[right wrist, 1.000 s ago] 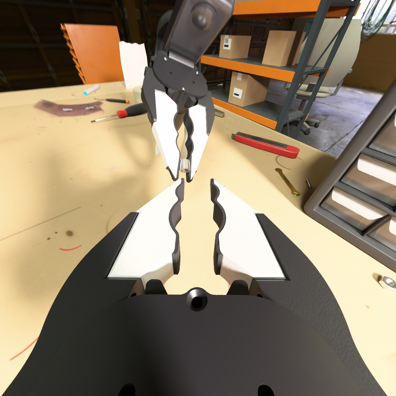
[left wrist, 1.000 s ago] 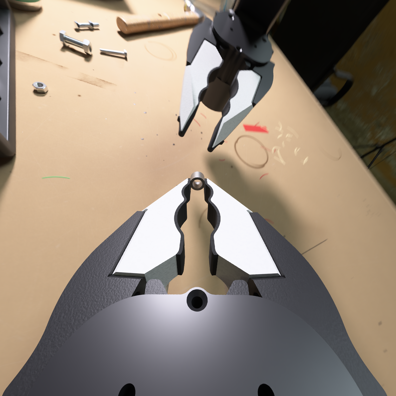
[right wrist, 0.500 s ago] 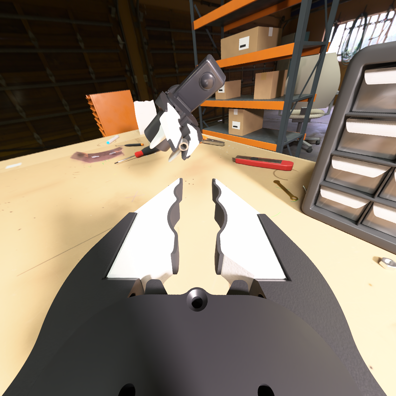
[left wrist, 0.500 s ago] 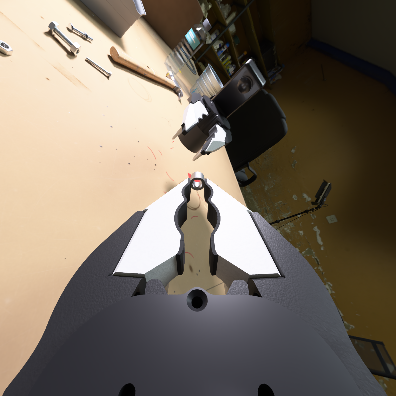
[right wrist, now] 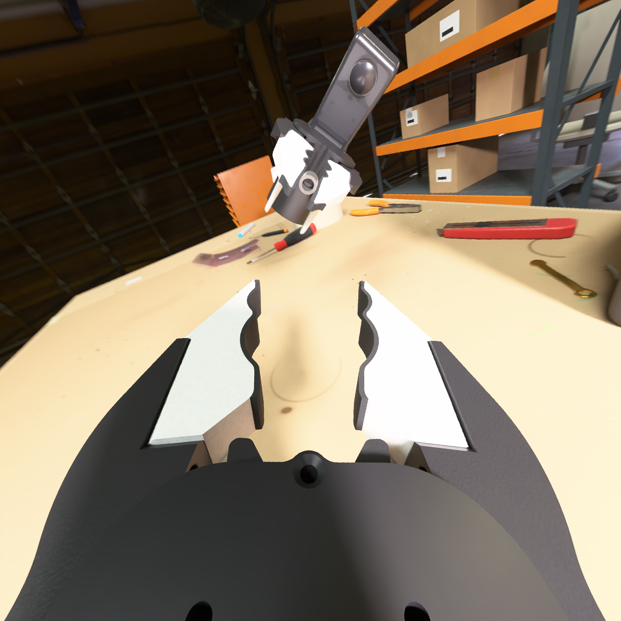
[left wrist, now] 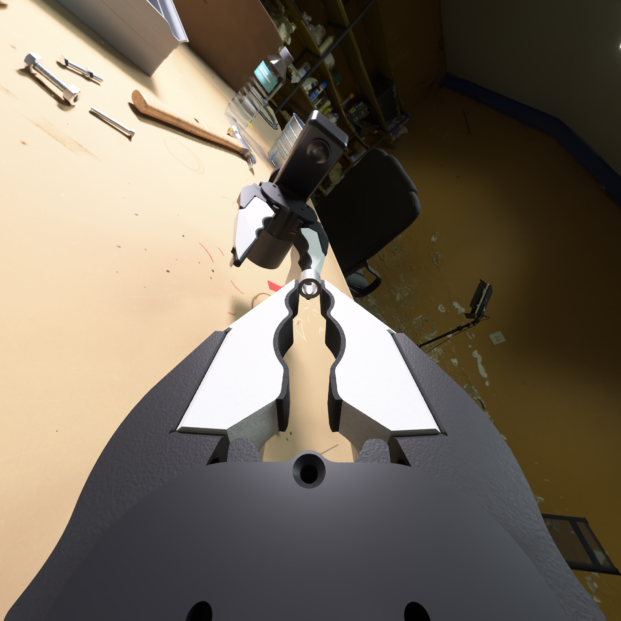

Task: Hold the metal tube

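Note:
The metal tube (left wrist: pixel 308 278) is a short silver sleeve, seen end-on between the tips of my left gripper (left wrist: pixel 309 289), which is shut on it above the workbench (left wrist: pixel 84 268). My right gripper (left wrist: pixel 275 265) hangs just beyond the tube, facing it, with its jaws apart and empty. In the right wrist view, my right gripper (right wrist: pixel 309 284) is open wide above the bench. The left gripper (right wrist: pixel 307 188) is ahead and higher up, tilted, with the tube (right wrist: pixel 307 176) showing its open end toward me.
A hammer (left wrist: pixel 188 126), bolts (left wrist: pixel 50 79), a grey drawer cabinet (left wrist: pixel 134 37) and a plastic bottle (left wrist: pixel 265 84) lie on the bench; a black chair (left wrist: pixel 366 215) stands beyond its edge. A red utility knife (right wrist: pixel 507 228), brass wrench (right wrist: pixel 564 279) and screwdriver (right wrist: pixel 292 238) lie ahead.
The left gripper has risen and tilted with the tube, so its open end now faces the right gripper. The right gripper's jaws have opened wider. The two grippers are nearer each other than half a second ago.

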Tool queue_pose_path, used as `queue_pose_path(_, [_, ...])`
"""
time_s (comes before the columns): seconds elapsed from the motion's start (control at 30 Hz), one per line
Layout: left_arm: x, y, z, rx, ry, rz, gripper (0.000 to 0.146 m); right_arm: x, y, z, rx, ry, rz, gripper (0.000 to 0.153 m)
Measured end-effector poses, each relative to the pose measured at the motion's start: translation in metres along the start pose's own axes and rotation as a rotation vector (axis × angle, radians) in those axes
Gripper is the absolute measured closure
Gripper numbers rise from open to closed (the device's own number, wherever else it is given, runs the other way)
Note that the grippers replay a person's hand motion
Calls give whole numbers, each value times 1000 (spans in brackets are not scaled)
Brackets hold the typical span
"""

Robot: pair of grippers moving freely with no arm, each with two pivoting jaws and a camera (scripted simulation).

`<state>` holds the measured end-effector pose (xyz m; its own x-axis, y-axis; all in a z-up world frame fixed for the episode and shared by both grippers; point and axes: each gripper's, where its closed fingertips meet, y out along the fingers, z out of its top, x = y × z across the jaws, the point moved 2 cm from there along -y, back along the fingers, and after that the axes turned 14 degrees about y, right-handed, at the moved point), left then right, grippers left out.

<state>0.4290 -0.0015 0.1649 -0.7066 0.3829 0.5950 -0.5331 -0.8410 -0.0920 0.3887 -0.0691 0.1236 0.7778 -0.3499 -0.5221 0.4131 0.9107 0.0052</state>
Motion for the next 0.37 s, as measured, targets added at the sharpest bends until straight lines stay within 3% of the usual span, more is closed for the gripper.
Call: queue_pose_path(0.37, [-1, 6, 0, -11, 37, 12, 135, -5, 16, -5, 14, 153, 42, 92])
